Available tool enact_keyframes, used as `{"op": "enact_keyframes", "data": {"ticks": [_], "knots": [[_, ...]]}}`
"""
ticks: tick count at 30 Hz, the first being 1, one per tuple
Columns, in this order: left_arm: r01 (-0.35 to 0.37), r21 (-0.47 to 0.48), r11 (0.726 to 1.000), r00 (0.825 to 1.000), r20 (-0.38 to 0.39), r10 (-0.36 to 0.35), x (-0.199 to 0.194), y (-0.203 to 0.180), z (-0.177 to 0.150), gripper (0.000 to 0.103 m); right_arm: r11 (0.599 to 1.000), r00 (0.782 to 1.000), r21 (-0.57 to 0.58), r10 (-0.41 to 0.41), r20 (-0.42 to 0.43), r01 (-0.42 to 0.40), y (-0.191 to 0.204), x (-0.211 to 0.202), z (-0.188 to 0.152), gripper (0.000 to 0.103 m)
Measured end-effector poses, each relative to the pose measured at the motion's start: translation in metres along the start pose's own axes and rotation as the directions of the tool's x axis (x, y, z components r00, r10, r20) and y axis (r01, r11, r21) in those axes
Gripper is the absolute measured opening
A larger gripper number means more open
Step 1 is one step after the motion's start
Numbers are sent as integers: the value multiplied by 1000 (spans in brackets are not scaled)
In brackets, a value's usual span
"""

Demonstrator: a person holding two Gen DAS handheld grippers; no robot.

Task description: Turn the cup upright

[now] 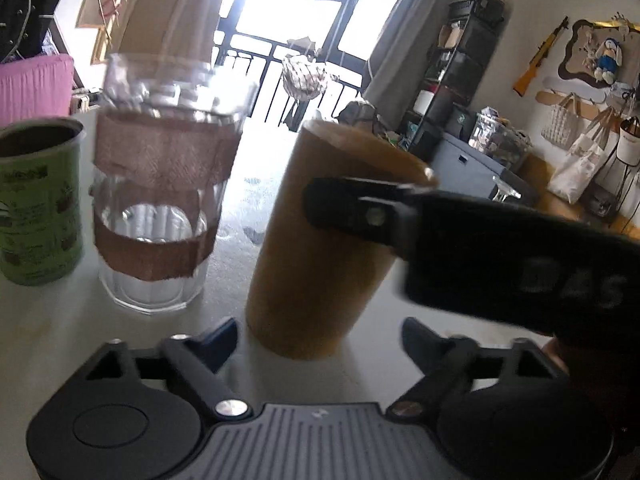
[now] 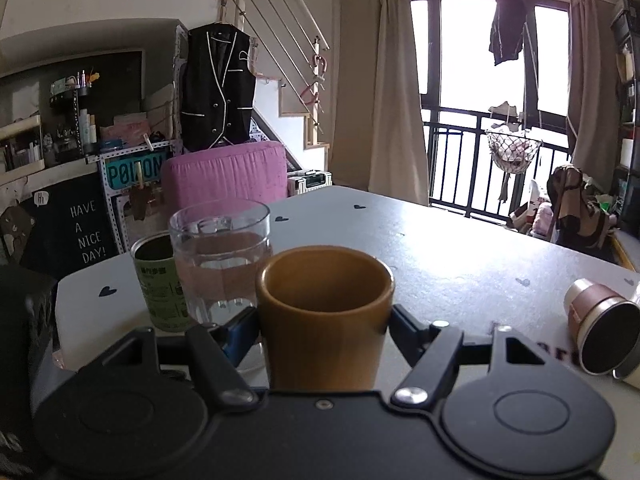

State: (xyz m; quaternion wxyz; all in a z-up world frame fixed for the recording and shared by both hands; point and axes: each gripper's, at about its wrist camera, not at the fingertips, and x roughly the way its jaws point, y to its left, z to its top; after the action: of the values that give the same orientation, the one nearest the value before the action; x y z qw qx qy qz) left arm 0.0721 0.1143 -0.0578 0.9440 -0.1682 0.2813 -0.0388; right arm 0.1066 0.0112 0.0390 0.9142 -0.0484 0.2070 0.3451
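- The brown cylindrical wooden cup [image 2: 324, 316] stands upright, mouth up, on the white heart-dotted bench [image 2: 460, 248], set between the two fingers of the right claw [image 2: 320, 326], which is clenched on the cup's sides below the rim.
- In the left wrist view the same cup [image 1: 316, 248] stands just ahead of the left claw [image 1: 320, 338], whose fingers are spread wide and touch nothing; the right claw's dark finger [image 1: 360, 212] lies across the cup's upper wall.
- Just beside the cup, on its left, stands a clear ribbed glass with brown tape bands [image 2: 222, 264]; a green printed tin can [image 2: 160, 284] is next to that, nearer the bench's left edge.
- On the right, well apart from the cup, a pink-and-metal tumbler [image 2: 600, 324] lies on its side; the bench surface between and beyond is bare.
- The right claw points level at the cup; the left claw looks slightly downward.
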Motion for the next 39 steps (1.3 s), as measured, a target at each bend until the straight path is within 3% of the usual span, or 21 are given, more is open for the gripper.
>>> {"op": "enact_keyframes", "data": {"ticks": [2,5,11,20,24,32,39], "knots": [[-19,25,1000,1000,4,19,-9,-5,0,93,999,1000,45,18,25,-19,-8,-10,1,94],[-41,56,998,999,-1,41,-23,-16,-1,93,997,998,67,20,54,-23,-16,-33,0,96],[-102,113,988,994,38,99,-47,-38,-5,98,992,991,109,-73,111,61,-34,-90,-15,100],[-175,162,971,981,115,158,-77,-68,-17,103,973,968,111,-218,124,204,-47,-156,-46,101],[-218,178,960,969,153,192,-91,-73,-25,103,951,946,115,-300,120,287,-53,-174,-59,102],[-287,186,940,945,217,245,-106,-79,-35,103,929,924,103,-365,111,355,-54,-194,-81,102],[-305,211,929,941,221,258,-108,-84,-41,103,919,916,105,-389,102,379,-51,-200,-89,102]]}}
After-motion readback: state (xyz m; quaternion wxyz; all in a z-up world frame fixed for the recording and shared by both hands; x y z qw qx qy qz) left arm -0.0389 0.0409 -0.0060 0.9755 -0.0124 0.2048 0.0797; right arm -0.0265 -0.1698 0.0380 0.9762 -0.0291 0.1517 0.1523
